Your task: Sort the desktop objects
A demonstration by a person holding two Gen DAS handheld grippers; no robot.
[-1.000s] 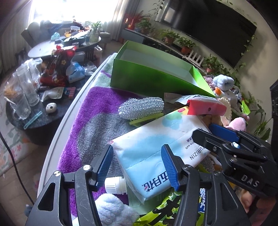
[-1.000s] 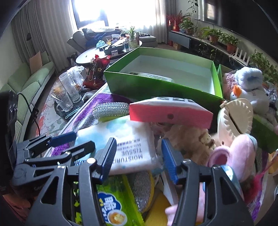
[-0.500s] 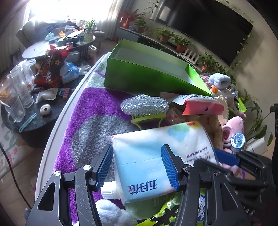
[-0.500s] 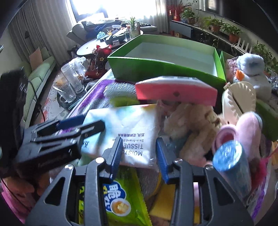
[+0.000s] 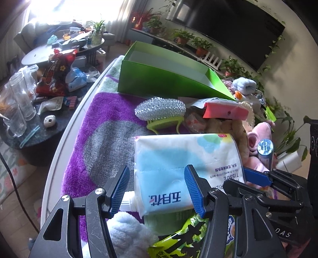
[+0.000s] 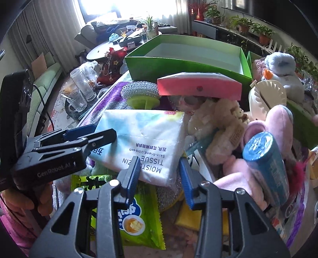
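step: we are lifting the tissue pack [image 5: 178,164] off the pile, frame centre
left claw [image 5: 157,190]: clamping the pack's end
right claw [image 6: 159,174]: opening slightly, straddling the pack's corner
next: carrying it into the green box [image 6: 188,63], upper frame

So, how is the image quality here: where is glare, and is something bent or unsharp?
Left wrist view: the window at top left is blown out white, and the table edge curves from the fisheye. Right wrist view: the window glares too, the green box is bowed, and the tissue pack print reads sharp.
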